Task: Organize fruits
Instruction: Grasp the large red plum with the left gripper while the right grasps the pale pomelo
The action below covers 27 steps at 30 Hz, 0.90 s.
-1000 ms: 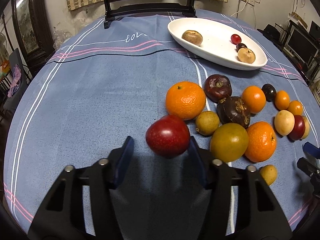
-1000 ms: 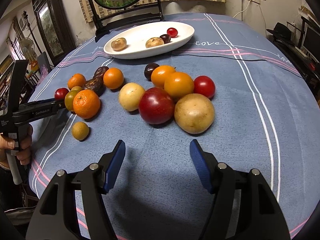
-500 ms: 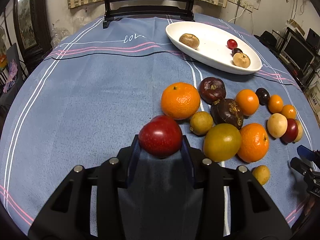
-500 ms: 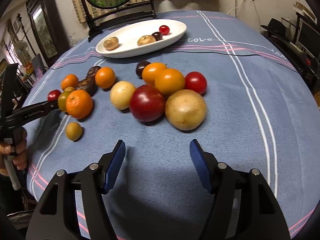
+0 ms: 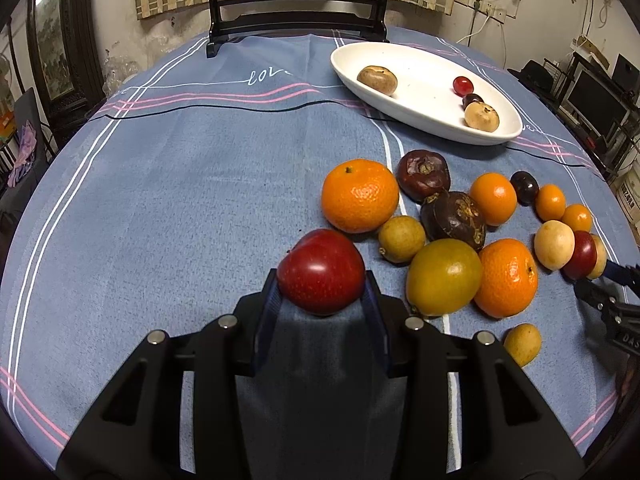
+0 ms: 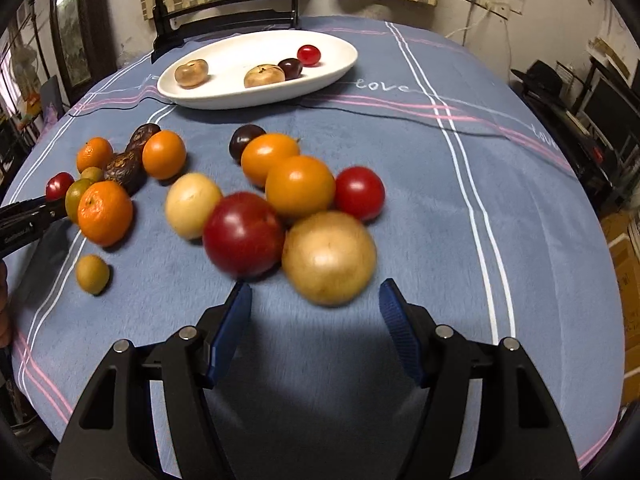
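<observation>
The red apple (image 5: 321, 271) sits clamped between the blue pads of the left tool (image 5: 321, 300); a large orange (image 5: 360, 195) and a small yellow-green fruit (image 5: 401, 239) lie just beyond it on the counter (image 5: 200, 184); the white dish (image 5: 424, 92) lies farther off; the right tool (image 6: 316, 320) stands open and empty, a tan round fruit (image 6: 329, 258) and a dark red one (image 6: 243, 234) just ahead of its tips.
</observation>
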### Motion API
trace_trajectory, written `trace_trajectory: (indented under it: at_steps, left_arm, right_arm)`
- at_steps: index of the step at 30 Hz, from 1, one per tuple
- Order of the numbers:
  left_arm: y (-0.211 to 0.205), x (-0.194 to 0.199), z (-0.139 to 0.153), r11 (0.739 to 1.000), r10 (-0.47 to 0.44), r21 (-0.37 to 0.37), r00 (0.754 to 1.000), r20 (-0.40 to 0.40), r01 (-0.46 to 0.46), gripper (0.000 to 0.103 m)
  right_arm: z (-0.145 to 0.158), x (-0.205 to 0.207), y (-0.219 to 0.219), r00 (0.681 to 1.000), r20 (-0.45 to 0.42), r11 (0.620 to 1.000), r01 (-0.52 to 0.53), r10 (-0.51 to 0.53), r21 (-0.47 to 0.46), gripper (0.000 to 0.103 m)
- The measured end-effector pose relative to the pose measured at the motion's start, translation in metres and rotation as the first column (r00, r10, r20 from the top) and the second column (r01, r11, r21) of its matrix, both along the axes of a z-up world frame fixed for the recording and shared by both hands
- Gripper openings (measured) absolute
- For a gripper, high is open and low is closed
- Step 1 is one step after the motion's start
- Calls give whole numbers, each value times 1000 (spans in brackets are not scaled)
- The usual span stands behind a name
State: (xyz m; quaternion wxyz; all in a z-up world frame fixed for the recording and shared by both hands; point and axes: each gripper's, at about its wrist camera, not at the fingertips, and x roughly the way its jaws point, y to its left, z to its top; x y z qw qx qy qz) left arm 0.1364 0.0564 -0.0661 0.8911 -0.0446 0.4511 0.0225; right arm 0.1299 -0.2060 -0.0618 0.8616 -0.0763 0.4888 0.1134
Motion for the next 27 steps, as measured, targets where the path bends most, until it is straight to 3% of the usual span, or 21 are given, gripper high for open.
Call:
trace_trajectory:
  at_steps: [6, 8, 27]
  left_arm:
    - [0, 0, 0, 1000, 0, 0, 1000, 0, 0, 41]
    - [0, 0, 0, 1000, 0, 1, 1000, 0, 0, 41]
    - [1, -11, 4, 1000, 8, -17, 1000, -12, -8, 40]
  right_arm:
    - [0, 10, 2, 1000, 16, 1000, -3, 2, 14, 61]
    - [2, 8, -2, 999, 31, 1000, 14, -14, 16, 45]
    - [21, -22, -16, 997, 76, 994, 6, -15, 114, 44]
